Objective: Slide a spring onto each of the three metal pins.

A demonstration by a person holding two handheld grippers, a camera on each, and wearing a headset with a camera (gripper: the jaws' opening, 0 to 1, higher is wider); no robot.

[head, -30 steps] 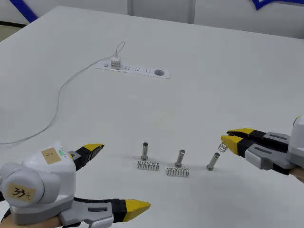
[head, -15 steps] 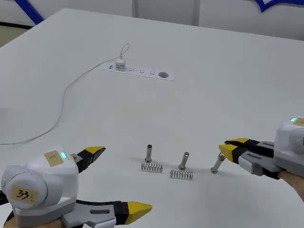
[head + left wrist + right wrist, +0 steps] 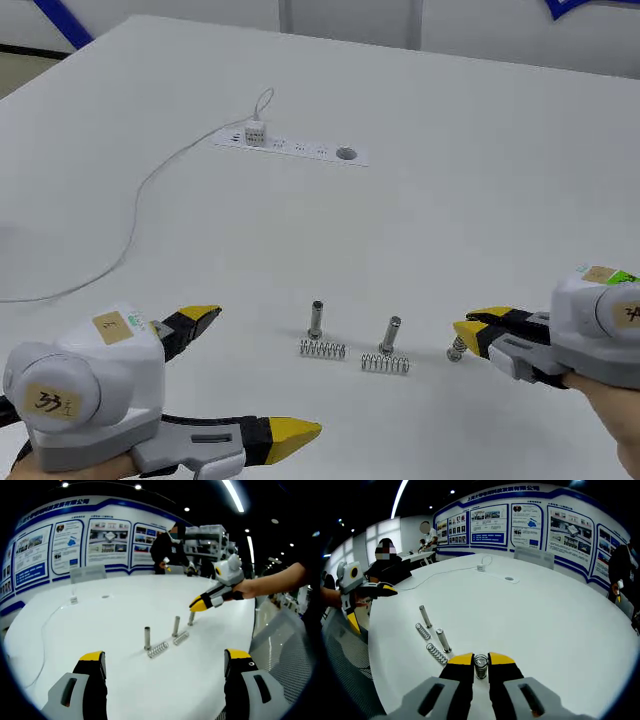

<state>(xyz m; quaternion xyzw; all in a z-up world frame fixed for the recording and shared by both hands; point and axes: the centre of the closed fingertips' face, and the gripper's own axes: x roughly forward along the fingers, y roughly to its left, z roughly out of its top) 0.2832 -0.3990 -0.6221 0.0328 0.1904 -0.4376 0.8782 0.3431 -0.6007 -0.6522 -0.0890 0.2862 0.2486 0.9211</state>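
Right gripper (image 3: 480,656), yellow-tipped jaws set narrow, pinching a small steel coil spring (image 3: 480,666) by its sides, open end of the coil facing the camera. In the head view, right gripper (image 3: 472,334) low over the white tabletop (image 3: 450,200), coils just off its tips at the third pin (image 3: 191,618); not clear whether threaded over that pin or merely against it. Just beyond, the middle pin (image 3: 443,640) upright, a loose spring (image 3: 436,653) flat on the table beside its foot. Further out, the far pin (image 3: 425,616), also upright, with a second loose spring (image 3: 422,631) lying close by. Left gripper (image 3: 250,375) well apart from the pins, jaws spread wide, holding nothing. Further back, a white power strip (image 3: 290,148) with a plugged-in charger (image 3: 255,133) and a cable (image 3: 130,215) trailing off. Judged by looks: springs very light, thin-wired, easily squashed, apt to roll or flick away; best pinched gently across the middle of the coil, both ends left free, bore lined up with the pin top. Pins small, smooth and slender, likely to tip under a sideways push; better steadied low on the shaft than nudged.
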